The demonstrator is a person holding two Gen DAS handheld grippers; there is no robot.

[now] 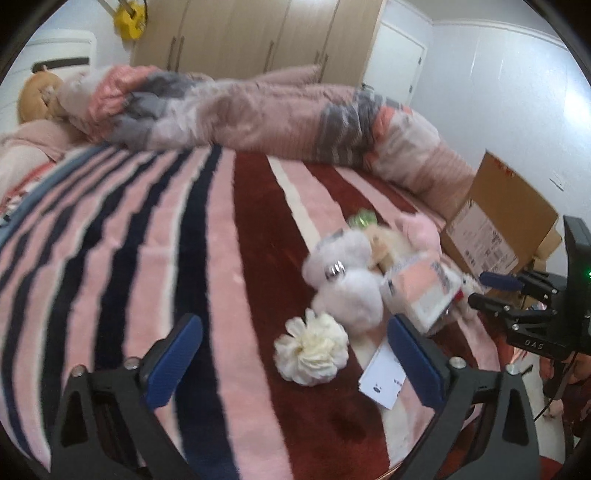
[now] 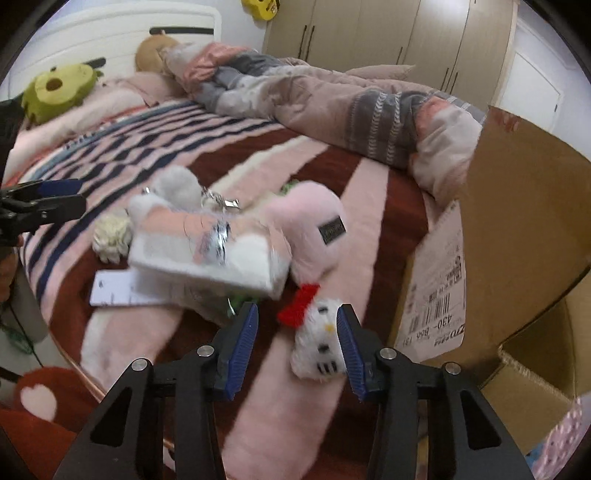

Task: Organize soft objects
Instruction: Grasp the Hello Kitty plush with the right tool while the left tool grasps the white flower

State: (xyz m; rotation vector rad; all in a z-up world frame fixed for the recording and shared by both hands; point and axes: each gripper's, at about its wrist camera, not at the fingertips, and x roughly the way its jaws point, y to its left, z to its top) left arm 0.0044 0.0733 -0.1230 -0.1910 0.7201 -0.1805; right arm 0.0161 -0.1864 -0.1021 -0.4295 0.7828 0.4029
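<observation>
The right gripper hangs low over the bed with its blue-padded jaws spread apart, and a small white cat plush with a red bow lies on the blanket between them; whether the right pad touches its side cannot be told. The left gripper is likewise spread wide, holding nothing, its pads on either side of a cream ruffled flower-like puff that rests on a dark red stripe. Just beside that puff, partly under the left gripper's right finger, lies a white paper card.

A little farther on sits the heap of soft things: a fluffy white plush with a metal ring, a pink-and-white packaged item leaning across it, and a pink plush bearing a dark label. A bit of green peeks out behind the heap.

To the right of the heap, at the bed's edge, stands an open cardboard box with a shipping label on its side.

The striped blanket runs on to a crumpled pink and grey duvet, then pillows, a green avocado plush, and wardrobes against the wall.
</observation>
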